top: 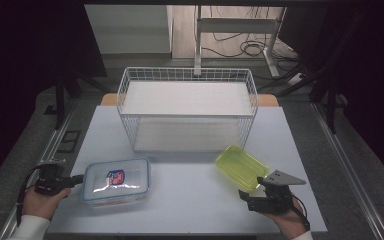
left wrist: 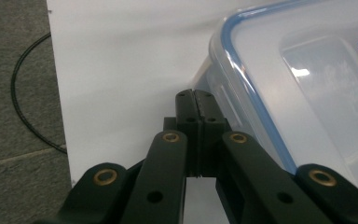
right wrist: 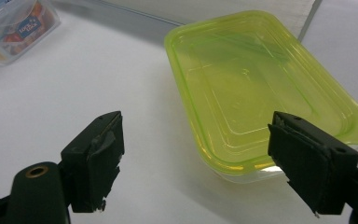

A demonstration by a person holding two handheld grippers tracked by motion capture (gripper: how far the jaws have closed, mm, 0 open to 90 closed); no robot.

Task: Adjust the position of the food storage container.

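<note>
A clear food box with a blue-rimmed lid (top: 116,180) lies on the white table (top: 190,200) at front left; its lid (left wrist: 307,84) carries a small label. My left gripper (top: 78,178) is shut, jaws pressed together, its tips (left wrist: 196,100) right at the box's left side. At front right lies a yellow-green lidded container (top: 241,167). My right gripper (top: 250,196) stands open just in front of it, one jaw on each side of the container's near end (right wrist: 242,154) without touching it.
A white wire basket (top: 187,107) stands at the back middle of the table. The food box (right wrist: 14,25) appears far left in the right gripper view. A cable (left wrist: 23,93) lies on the grey floor beyond the table's left edge.
</note>
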